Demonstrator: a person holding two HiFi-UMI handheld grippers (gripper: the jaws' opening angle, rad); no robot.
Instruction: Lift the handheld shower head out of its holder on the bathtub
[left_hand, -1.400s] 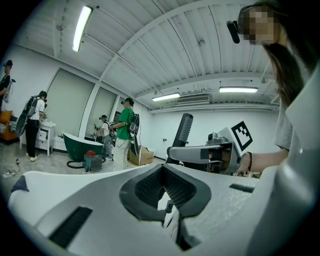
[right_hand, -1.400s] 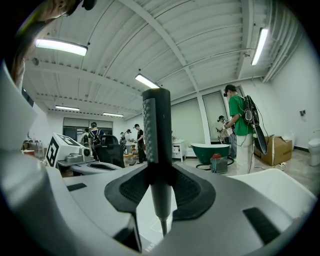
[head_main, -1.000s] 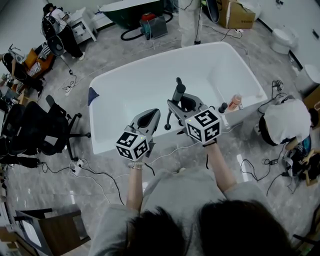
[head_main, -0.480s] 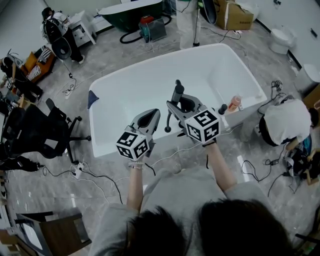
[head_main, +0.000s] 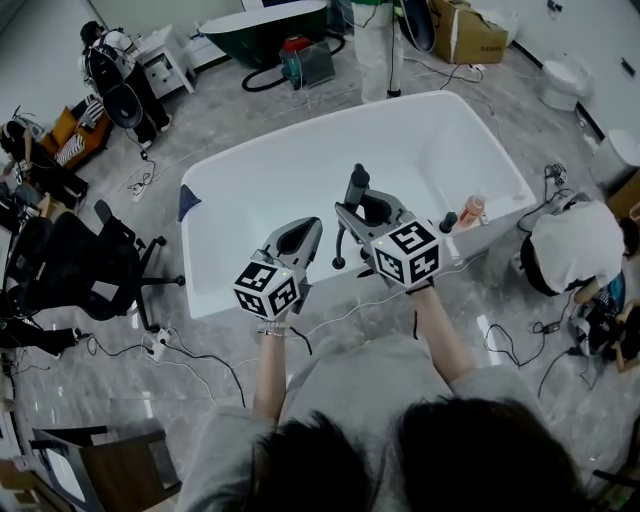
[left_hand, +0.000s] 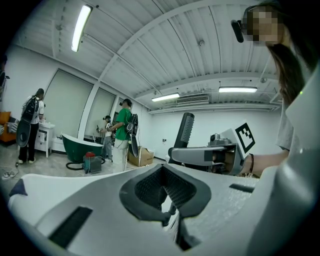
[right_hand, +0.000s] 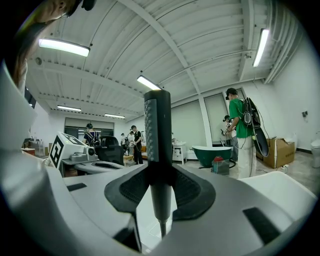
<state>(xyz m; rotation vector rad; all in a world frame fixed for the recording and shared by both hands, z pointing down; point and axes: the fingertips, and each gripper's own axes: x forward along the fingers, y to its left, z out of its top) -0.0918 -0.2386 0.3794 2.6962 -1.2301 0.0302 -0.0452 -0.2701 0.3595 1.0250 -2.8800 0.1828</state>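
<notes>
The shower head (head_main: 356, 186) is a dark grey wand standing upright over the white bathtub (head_main: 203, 268). My right gripper (head_main: 362, 206) is shut on its handle, just inside the tub's near rim. In the right gripper view the shower head (right_hand: 157, 131) rises between the dark pads of my right gripper (right_hand: 160, 186), and a thin hose end hangs below them. My left gripper (head_main: 300, 233) hovers to its left, shut, with nothing in it. The left gripper view shows my left gripper (left_hand: 167, 200) with the shower head (left_hand: 186, 129) beyond it. A dark knob (head_main: 447, 218) sits on the rim.
A pink bottle (head_main: 470, 207) stands on the tub's near right rim. Cables (head_main: 190, 350) trail over the floor by my feet. A black office chair (head_main: 75, 265) stands at the left. A person in white (head_main: 572, 240) crouches at the right, and others stand at the back.
</notes>
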